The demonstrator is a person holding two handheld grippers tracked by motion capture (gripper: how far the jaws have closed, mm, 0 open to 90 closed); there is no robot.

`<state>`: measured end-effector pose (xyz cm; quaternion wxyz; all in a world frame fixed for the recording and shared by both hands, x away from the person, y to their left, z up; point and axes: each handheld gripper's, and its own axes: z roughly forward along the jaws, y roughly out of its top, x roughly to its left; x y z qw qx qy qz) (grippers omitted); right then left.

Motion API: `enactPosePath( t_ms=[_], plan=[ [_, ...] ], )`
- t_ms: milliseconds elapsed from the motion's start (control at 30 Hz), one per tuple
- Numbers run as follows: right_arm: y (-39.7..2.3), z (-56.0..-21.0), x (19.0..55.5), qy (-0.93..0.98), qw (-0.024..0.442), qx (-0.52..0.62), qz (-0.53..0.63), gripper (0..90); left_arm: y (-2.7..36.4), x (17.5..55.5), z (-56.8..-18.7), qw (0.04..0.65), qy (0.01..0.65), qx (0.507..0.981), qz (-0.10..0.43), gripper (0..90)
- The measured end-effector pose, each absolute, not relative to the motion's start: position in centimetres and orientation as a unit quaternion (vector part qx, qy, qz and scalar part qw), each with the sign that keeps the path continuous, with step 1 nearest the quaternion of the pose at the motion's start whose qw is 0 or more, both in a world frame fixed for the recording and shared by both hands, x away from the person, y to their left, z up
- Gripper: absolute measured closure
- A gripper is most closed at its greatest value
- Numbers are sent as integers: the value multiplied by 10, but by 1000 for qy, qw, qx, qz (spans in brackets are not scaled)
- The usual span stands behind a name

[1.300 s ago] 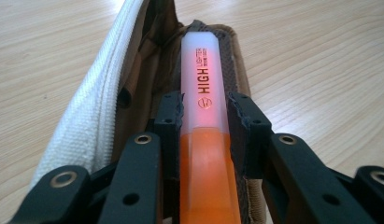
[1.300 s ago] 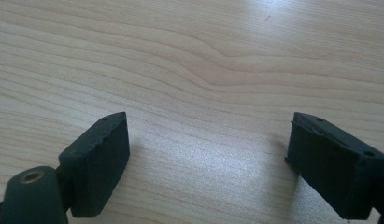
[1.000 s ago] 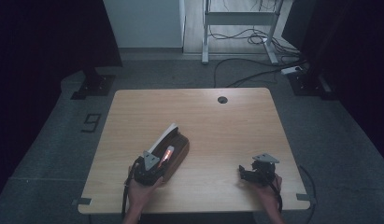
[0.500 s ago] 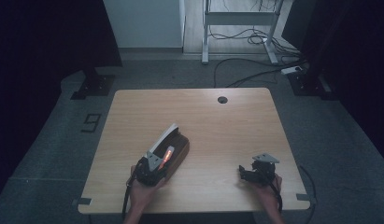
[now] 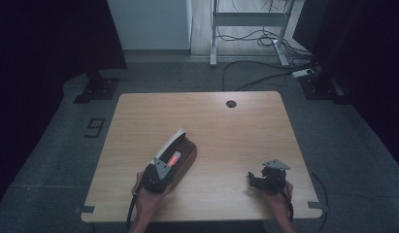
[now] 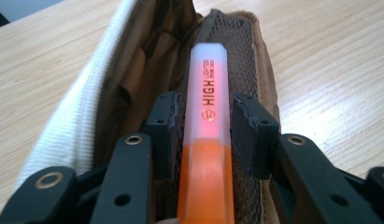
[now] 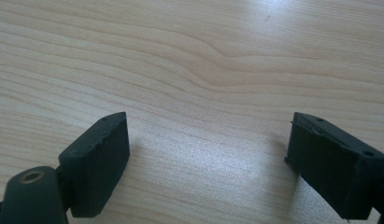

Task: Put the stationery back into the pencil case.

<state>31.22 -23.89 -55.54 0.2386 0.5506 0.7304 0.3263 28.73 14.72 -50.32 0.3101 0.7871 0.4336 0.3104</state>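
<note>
Orange and pink, the highlighter [image 6: 208, 140] lies on the mesh of the open brown pencil case [image 6: 255, 56], near the table's [image 5: 226, 126] front left. The left gripper [image 6: 202, 135] has a jaw on each side of it and seems to squeeze it. The right gripper [image 7: 206, 163] rests wide apart on bare wood.

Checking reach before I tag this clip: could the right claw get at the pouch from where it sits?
Probably yes. The right claw rests open on bare table, nothing between it and the pouch; the left claw grips a highlighter over it, crowding one end.
</note>
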Motion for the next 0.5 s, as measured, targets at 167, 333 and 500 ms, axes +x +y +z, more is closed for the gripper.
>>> enactPosePath(
  t_ms=[167,333,500],
  plan=[
    [-239,-555,312,730,239,550,326,126,147,290,-505,301,440,784,316,617],
    [-239,-555,312,730,239,550,326,126,148,292,-504,297,451,774,331,620],
    [-239,-555,312,730,239,551,326,126,148,297,-507,286,461,770,336,601]
  ],
)
